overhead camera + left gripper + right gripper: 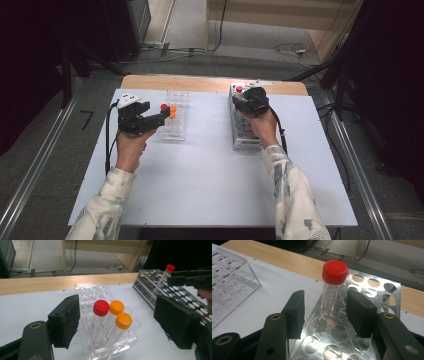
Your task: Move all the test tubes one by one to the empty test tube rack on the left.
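Pickup step: right hand-held gripper (324, 312) open around the red-capped tube (332, 290) standing in the metal rack (372, 290), needs closing; left hand-held gripper (120, 325) open, empty, around tubes in the clear rack (100, 290).

I'm seeing a white table top (200, 170) across the middle of the frame, with a bare wooden edge (200, 82) along its far side. Beyond it, upper centre, cables (200, 50) trail over grey floor. Metal rails (30, 175) run down the left and right (360, 175).
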Demonstrator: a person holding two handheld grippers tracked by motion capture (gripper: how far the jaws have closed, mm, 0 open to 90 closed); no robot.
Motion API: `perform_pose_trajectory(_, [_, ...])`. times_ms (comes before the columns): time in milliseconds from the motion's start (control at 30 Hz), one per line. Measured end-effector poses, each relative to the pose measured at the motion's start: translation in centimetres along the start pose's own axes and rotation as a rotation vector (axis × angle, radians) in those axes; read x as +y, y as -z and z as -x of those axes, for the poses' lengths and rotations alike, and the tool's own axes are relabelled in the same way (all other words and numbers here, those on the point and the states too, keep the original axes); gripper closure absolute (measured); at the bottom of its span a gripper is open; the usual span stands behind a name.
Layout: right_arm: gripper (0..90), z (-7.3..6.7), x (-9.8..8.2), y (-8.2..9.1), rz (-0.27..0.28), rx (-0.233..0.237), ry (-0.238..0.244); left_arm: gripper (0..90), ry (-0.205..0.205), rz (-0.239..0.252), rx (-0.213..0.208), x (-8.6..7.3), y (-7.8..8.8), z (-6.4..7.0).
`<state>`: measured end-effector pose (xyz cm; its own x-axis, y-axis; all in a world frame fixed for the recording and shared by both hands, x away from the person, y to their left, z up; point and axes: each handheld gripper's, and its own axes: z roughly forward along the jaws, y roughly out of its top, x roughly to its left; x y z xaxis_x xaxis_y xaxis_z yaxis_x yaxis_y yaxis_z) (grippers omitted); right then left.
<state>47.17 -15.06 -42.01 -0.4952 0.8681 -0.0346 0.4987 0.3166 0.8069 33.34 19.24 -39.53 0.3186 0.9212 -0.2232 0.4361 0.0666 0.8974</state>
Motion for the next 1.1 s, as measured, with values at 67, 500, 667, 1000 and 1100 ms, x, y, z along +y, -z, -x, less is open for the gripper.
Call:
perform_pose_trajectory(67, [51.1,0.0,0.2,-0.4,-0.011,-0.008,-0.008,21.3,0.005,0.008,-0.001,0.1,0.1,-0.1])
perform_pose_trajectory(500, [62.4,0.2,0.8,-2.1,-0.07,-0.032,-0.025,21.4,-0.018,0.011,0.001,0.1,0.4,0.1])
perform_pose_trajectory(667, [67.4,0.3,0.9,-2.4,-0.085,-0.036,-0.025,21.5,-0.019,0.012,0.0,0.2,0.4,0.2])
perform_pose_trajectory(1000, [71.2,0.0,1.2,-2.0,-0.056,-0.041,-0.003,21.6,-0.021,0.011,0.002,0.2,0.5,0.2])
perform_pose_trajectory(1100, [71.2,0.1,1.7,-1.3,-0.03,-0.038,-0.002,21.5,-0.019,0.012,0.002,0.2,0.5,0.2])
